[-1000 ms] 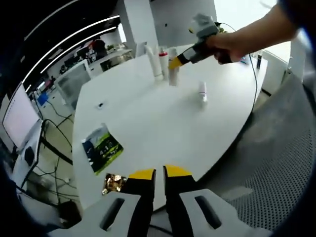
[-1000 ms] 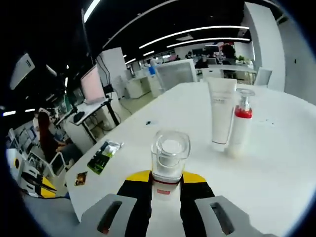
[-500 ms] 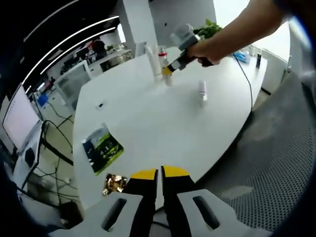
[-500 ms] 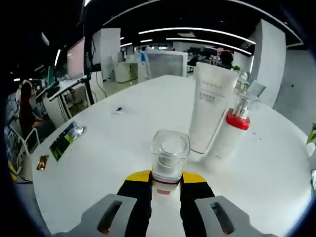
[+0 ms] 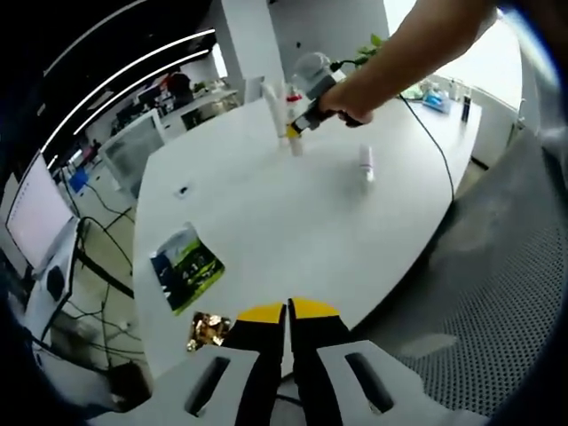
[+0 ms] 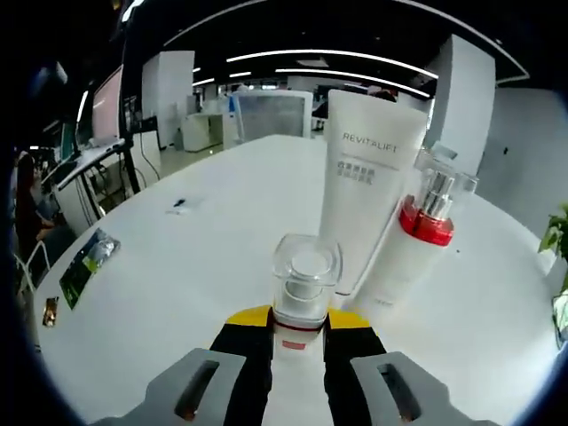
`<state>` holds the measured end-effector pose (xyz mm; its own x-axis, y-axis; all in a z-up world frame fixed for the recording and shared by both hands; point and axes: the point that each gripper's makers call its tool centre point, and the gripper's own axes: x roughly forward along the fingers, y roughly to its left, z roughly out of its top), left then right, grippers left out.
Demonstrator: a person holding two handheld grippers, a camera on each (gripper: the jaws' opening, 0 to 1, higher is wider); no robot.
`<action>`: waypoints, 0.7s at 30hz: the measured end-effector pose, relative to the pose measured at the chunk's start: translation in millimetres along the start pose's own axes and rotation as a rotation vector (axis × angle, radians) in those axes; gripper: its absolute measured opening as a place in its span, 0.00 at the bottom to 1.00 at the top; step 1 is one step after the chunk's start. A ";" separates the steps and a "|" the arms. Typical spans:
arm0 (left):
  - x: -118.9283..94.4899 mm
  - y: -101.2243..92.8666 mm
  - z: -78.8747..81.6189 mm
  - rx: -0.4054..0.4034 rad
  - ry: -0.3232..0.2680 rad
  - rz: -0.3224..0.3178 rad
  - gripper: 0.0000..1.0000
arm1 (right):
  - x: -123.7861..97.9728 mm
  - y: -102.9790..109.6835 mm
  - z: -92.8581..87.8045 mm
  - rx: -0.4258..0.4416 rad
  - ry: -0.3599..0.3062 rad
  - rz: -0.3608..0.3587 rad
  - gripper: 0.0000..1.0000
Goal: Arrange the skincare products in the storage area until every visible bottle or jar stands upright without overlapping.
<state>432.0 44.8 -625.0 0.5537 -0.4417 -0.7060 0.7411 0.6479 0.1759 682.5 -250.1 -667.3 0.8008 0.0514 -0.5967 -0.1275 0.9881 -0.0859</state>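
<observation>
Clear-capped bottle (image 6: 304, 286), clamped in the right gripper (image 6: 299, 330), has closed on the white tube (image 6: 366, 191) and pump bottle (image 6: 411, 241); placement imminent. Left gripper (image 5: 286, 318) closed, empty.

Jaws of left gripper (image 5: 286, 312) together at table's (image 5: 266, 222) near edge; right gripper (image 5: 297, 127) among far-edge bottles (image 5: 282, 106).

A white table (image 5: 293, 231) carries a standing tube (image 6: 364, 191), pump bottle (image 6: 408, 253), fallen bottle (image 5: 365, 163), green packet (image 5: 186, 268) and gold wrapper (image 5: 206, 329).
</observation>
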 end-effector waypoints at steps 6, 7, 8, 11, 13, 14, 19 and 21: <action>-0.2 0.7 0.6 -0.005 -0.004 0.004 0.00 | 3.0 -2.8 4.2 0.066 -0.008 -0.039 0.16; -0.3 1.3 0.8 -0.007 -0.005 0.006 0.00 | 3.5 -2.7 5.0 0.064 -0.006 -0.045 0.16; -0.4 1.6 0.8 -0.008 -0.006 0.007 0.00 | 4.5 -3.0 5.7 0.054 -0.002 -0.053 0.16; -0.5 2.1 0.3 -0.010 -0.005 0.009 0.00 | 6.6 -5.6 8.0 0.042 0.004 -0.071 0.16; -0.5 2.7 0.4 -0.011 -0.005 0.011 0.00 | 7.7 -8.8 8.3 0.039 0.007 -0.087 0.16; -0.4 2.9 0.5 -0.013 -0.006 0.012 0.00 | 8.0 -10.6 8.6 0.048 0.004 -0.097 0.16; -0.4 3.4 0.2 -0.014 -0.006 0.014 0.00 | 7.0 -21.4 6.6 0.142 -0.004 -0.152 0.16; -0.4 3.4 0.4 -0.013 -0.008 0.014 0.00 | 8.6 -21.2 8.3 0.127 0.003 -0.152 0.16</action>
<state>434.4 46.9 -623.8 0.5669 -0.4371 -0.6983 0.7284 0.6618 0.1771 696.9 -269.4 -664.0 0.8032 -0.1005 -0.5872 0.0700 0.9948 -0.0745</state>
